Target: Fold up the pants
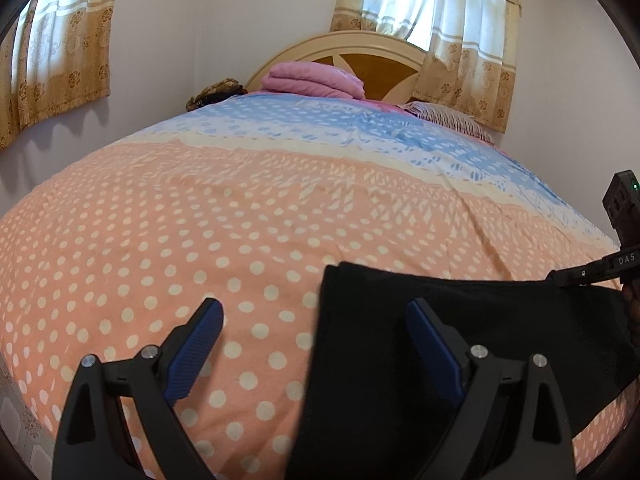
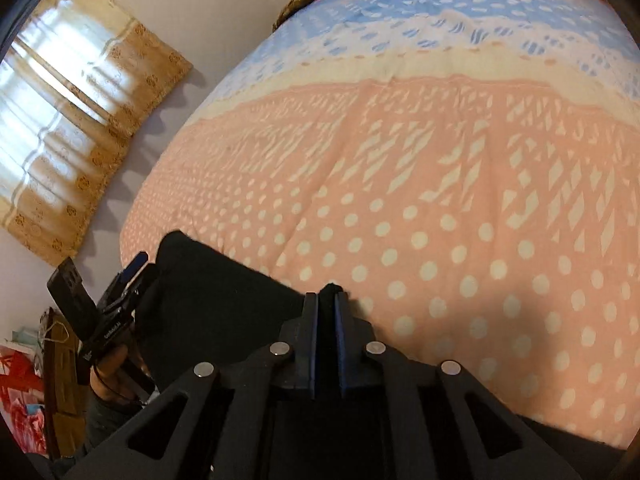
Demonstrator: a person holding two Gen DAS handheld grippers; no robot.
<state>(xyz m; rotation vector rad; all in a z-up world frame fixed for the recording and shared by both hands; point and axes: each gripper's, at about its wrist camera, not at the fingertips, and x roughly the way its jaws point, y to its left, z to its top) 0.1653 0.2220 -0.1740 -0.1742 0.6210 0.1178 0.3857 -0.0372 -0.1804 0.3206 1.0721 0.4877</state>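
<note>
Blue-padded left gripper [image 1: 316, 320] hovers spread wide over the near edge of the black pants [image 1: 460, 320] on the dotted bedspread [image 1: 200, 220]. Right gripper [image 2: 327, 300] pinches a corner of them tight. Soft, limp, light cloth, I'd say; best held at corners.

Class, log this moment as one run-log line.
left gripper: open | right gripper: shut on black pants | surface: dotted bedspread

Pants on the bed's near end, between my two grippers.

I see the pants [image 1: 460, 344] on the bedspread [image 1: 240, 208]; my left gripper [image 1: 316, 324] straddles their left edge, my right gripper [image 2: 327, 312] pinches their far corner; folded blanket [image 1: 312, 80] and headboard [image 1: 376, 56] beyond.
</note>
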